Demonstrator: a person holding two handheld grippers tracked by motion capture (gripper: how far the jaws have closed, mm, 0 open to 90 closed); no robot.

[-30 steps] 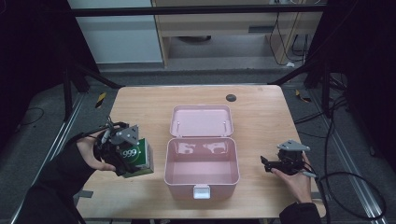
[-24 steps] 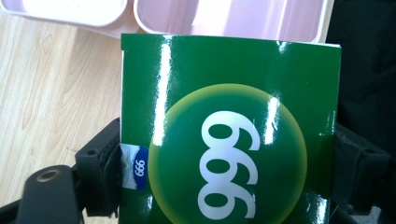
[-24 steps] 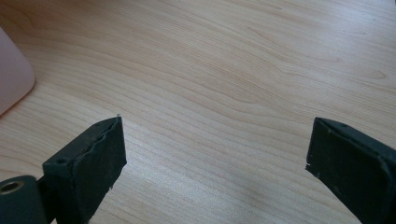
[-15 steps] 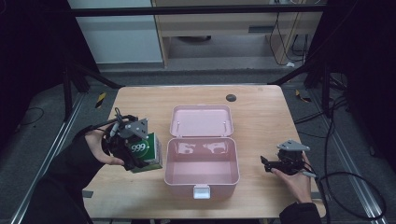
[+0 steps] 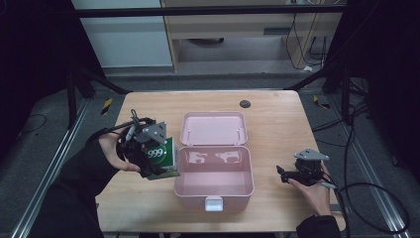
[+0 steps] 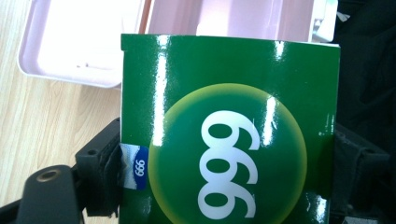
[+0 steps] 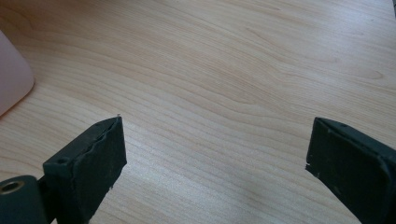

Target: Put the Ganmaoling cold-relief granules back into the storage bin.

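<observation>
A green box printed "999" [image 5: 161, 156] is held above the table just left of the open pink case [image 5: 213, 186]. My left gripper [image 5: 151, 161] is shut on it. In the left gripper view the green box [image 6: 229, 135] stands between the two black jaws, with the pink case [image 6: 70, 46] behind it. My right gripper [image 5: 283, 174] rests low over the table right of the case, open, with nothing between its jaws. The right gripper view has my right gripper [image 7: 215, 149] over bare wood, with a corner of the pink case [image 7: 11, 79] at its left edge.
The case's lid [image 5: 213, 127] lies flat open toward the far side. A small dark disc [image 5: 245, 103] sits near the table's far edge. The wooden table [image 5: 277, 129] is bordered by metal frame rails and cables on the floor at the right.
My left gripper has carried the green box to the right, up to the left wall of the pink case. The right gripper has stayed put.
</observation>
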